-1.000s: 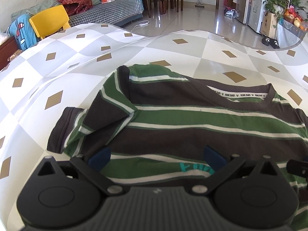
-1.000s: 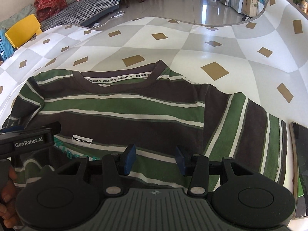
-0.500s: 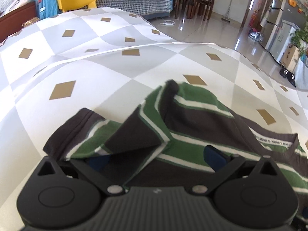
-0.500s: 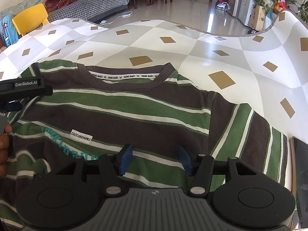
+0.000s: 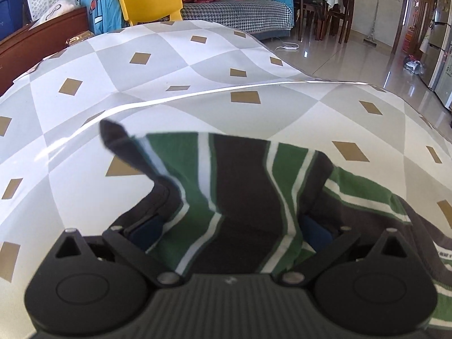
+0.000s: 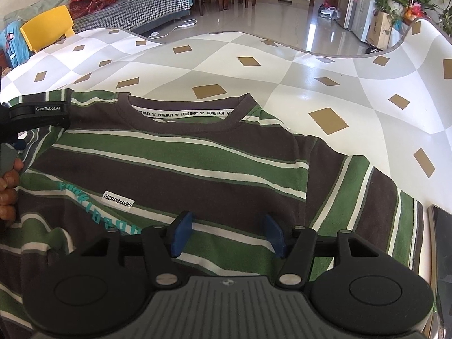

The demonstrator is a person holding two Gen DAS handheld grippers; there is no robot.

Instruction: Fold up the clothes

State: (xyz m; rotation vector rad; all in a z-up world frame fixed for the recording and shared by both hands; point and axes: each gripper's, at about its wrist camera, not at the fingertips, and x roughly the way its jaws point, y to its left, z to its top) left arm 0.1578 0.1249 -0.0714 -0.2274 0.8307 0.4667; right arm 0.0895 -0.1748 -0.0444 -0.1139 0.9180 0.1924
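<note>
I'm barely started: the striped shirt (image 6: 180,163) lies flat on the checked tablecloth (image 6: 254,73), my left gripper (image 5: 230,236) wide around its bunched sleeve (image 5: 240,186), my right gripper (image 6: 227,234) opening above the chest, empty.

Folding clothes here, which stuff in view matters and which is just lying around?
Part of the job:
striped T-shirt
left gripper, at its sleeve
right gripper, opening above the shirt

Lying about:
phone
yellow chair
</note>
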